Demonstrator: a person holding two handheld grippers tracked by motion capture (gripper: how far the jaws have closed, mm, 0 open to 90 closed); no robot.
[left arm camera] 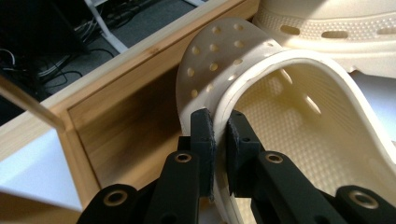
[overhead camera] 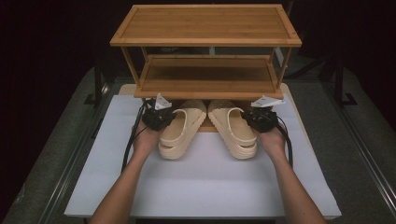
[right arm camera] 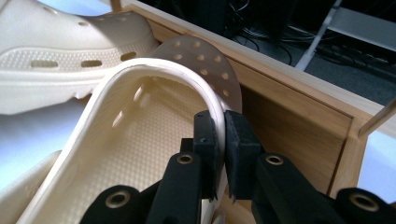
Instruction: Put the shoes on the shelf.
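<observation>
High view: two cream slippers lie on the white surface (overhead camera: 201, 186), toes toward the wooden shoe rack (overhead camera: 205, 51) at 12 o'clock. The left claw (overhead camera: 158, 117) is closed on the outer strap edge of the left slipper (overhead camera: 180, 133), and the right claw (overhead camera: 261, 119) is closed on the outer strap edge of the right slipper (overhead camera: 236, 133). In the left gripper view the two black pads pinch the strap rim of the left slipper (left arm camera: 280, 93); in the right gripper view the same pinch holds the right slipper (right arm camera: 140, 107).

I judge the step in hand is bringing the pair into the lowest level of the rack, toes first. The next move calls for both hands to push toward 12 o'clock together, keeping the soles low and flat so that the straps pass under the middle shelf (overhead camera: 208, 77).

What may stand in the way: the rack's bottom frame (left arm camera: 116, 107) lies just beside each strap, and the side posts stand near each claw at 10 and 2 o'clock. Whether the toes are already touching the bottom board I cannot tell, as the shelf hides them.
</observation>
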